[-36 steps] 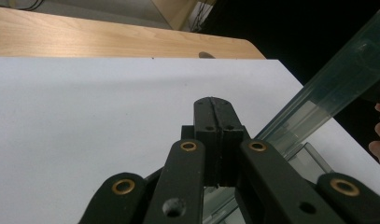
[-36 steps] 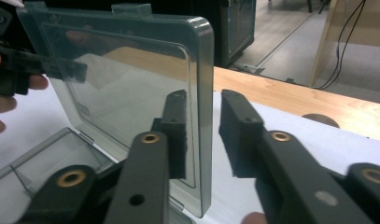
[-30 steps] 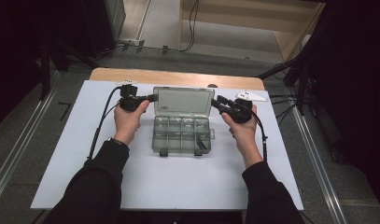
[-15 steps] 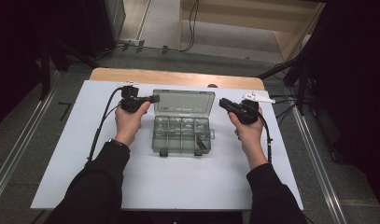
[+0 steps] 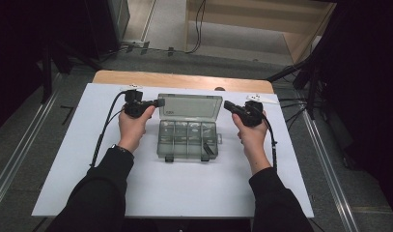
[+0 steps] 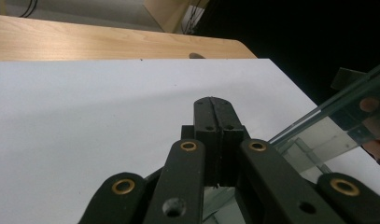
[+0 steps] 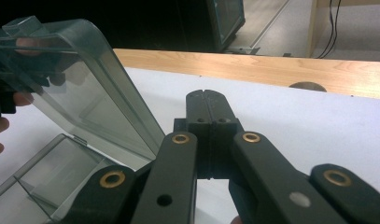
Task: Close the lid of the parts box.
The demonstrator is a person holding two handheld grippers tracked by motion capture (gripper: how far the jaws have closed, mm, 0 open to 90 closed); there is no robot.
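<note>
Box (image 5: pixel 188 139): clear smoky plastic, divided compartments, mid-table
Lid (image 5: pixel 189 107): raised, tilted toward far edge
Left gripper (image 5: pixel 158 103): clenched, empty, beside lid's corner
Right gripper (image 5: pixel 228 105): clenched, empty, just closed

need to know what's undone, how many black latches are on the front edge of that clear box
2: one latch at the front left and one latch at the front right of the organiser box, both hanging loose with the lid raised.

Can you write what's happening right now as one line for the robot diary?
clear organizer box: lid open, on white mat | left gripper: shut, at lid's left edge | right gripper: jaws just closed, empty, right of lid
</note>
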